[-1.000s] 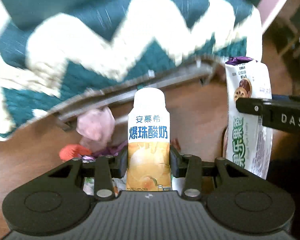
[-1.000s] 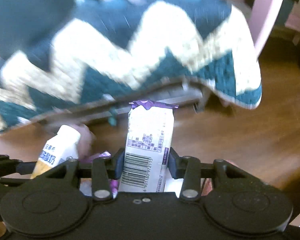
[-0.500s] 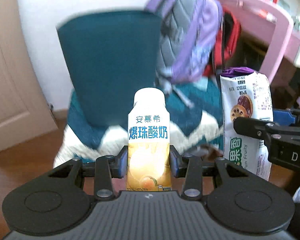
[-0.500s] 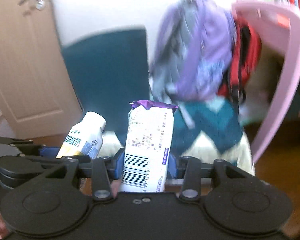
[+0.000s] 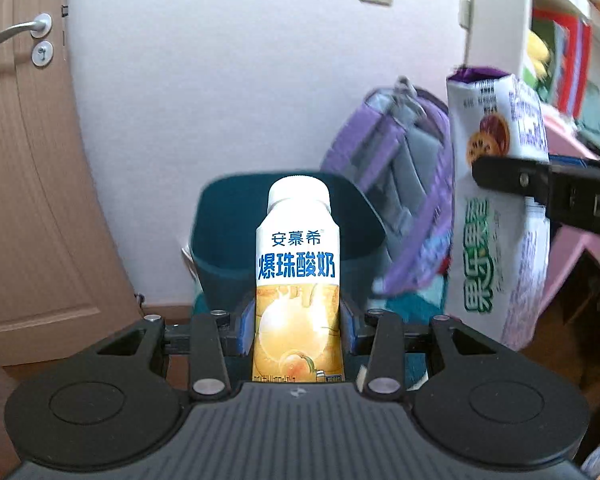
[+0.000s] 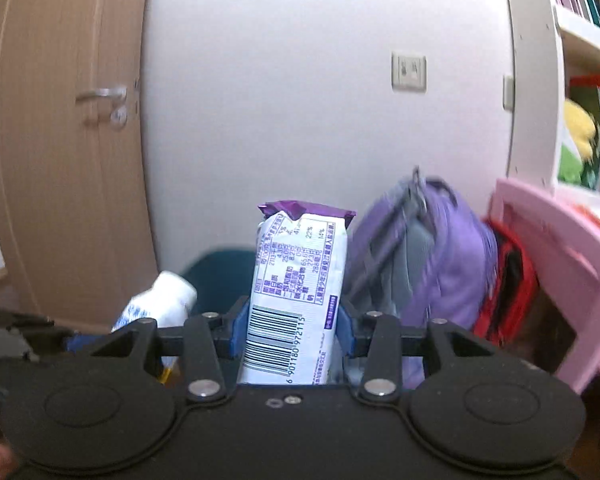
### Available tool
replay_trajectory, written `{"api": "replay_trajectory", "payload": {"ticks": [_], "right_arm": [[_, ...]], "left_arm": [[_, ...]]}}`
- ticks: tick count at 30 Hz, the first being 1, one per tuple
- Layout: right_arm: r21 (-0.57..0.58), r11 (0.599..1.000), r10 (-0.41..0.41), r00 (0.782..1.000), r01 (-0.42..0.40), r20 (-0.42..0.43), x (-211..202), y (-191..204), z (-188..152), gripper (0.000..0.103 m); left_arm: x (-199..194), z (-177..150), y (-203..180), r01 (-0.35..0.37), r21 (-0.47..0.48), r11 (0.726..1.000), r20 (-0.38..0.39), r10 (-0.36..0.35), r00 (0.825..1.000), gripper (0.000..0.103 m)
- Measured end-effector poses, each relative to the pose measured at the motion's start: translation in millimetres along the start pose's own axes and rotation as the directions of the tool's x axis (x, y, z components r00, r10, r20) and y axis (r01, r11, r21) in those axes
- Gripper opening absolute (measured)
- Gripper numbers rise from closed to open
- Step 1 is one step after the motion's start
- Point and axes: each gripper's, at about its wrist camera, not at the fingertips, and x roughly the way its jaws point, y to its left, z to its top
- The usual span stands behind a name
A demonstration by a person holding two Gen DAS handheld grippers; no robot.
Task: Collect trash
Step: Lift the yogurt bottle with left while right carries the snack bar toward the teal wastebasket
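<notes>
In the left wrist view, a wooden door [image 5: 32, 184] with a metal handle fills the left edge, its bottom cut off by the gripper body. At centre the left gripper [image 5: 298, 330] has its jaws clamped on the lower part of a yogurt bottle [image 5: 298, 276], which stands upright between the blue pads; the bottle's base is hidden behind the gripper body. Behind it a dark teal chair back [image 5: 228, 236] shows only in part, blurred at its edges. Right of that hangs a purple backpack [image 5: 404, 184], smeared by motion. Further right a snack packet [image 5: 496, 216] is held up, crossed by a black finger of the other gripper; the shelves at the far right are too blurred to read.

In the right wrist view, the door [image 6: 68, 168] again stands at left. The yogurt bottle [image 6: 160, 306] peeks out tilted, mostly hidden behind the gripper body. At centre the right gripper [image 6: 292, 332] is closed on the snack packet [image 6: 298, 292], barcode facing the camera, its lower end hidden. The backpack [image 6: 432, 256] sits right of it, then a pink chair frame [image 6: 556, 252], cut off at the edge.
</notes>
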Motion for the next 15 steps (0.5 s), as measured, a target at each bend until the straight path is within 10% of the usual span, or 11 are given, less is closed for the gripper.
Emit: {"api": "replay_trajectory", "payload": {"ticks": [15], "right_arm": [[-0.019, 0.999, -0.026, 1.0, 0.025, -0.005, 152.7, 4.5, 38.6, 0.042]], "left_arm": [[116.1, 74.2, 24.5, -0.101, 0.0, 0.995, -0.058, 0.101, 0.993, 0.04]]}}
